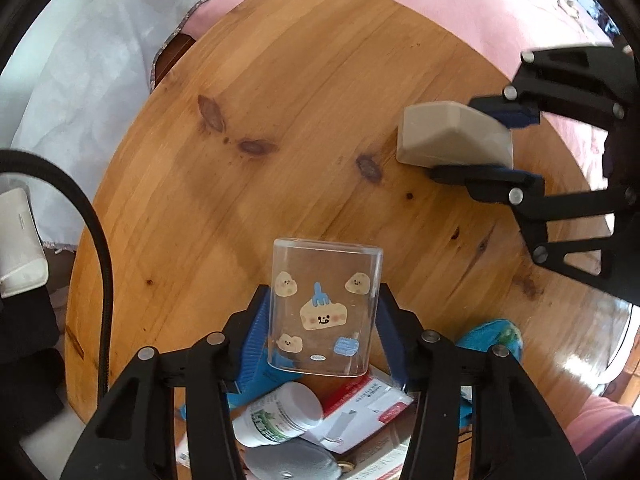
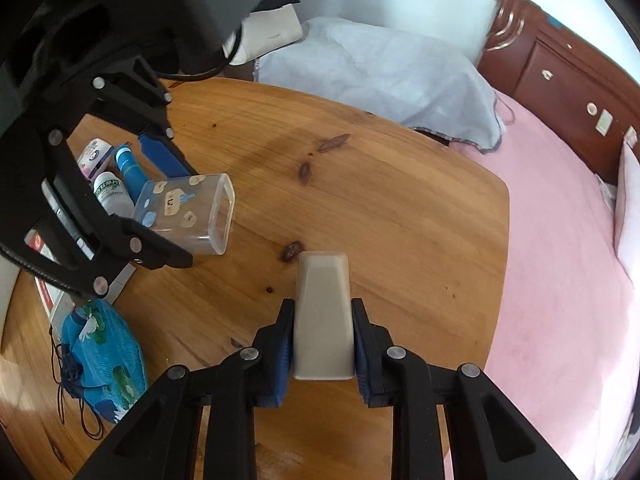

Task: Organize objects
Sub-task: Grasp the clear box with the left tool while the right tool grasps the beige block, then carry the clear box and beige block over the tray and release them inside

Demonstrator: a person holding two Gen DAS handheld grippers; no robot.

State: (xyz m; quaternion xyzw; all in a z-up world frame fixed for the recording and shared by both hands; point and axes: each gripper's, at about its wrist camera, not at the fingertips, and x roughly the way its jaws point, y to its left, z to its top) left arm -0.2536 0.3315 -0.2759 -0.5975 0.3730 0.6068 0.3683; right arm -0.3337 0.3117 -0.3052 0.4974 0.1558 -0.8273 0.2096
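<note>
Clear container (image 1: 324,308), printed with cartoon stickers, lies lengthwise in your left gripper (image 1: 320,320), open mouth pointing far; your right gripper (image 2: 322,336) clamps a beige case (image 2: 323,312) above the desk (image 2: 400,220).

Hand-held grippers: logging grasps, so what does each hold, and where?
Left hand-held gripper clamps the clear cup by its sides; right hand-held gripper clamps the beige box by its sides.

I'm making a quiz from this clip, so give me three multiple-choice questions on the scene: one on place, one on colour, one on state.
1. Where is the clear sticker-printed container?
A. between the left tool's fingers
B. on the bed
C. inside the blue pouch

2. What colour is the block in the right tool?
A. red
B. beige-grey
C. green

3. What state is the left tool in?
A. open and empty
B. shut on the container
C. out of view

Answers: A, its fingers flank the container; B, beige-grey sides show; B, both pads press the container's walls.
</note>
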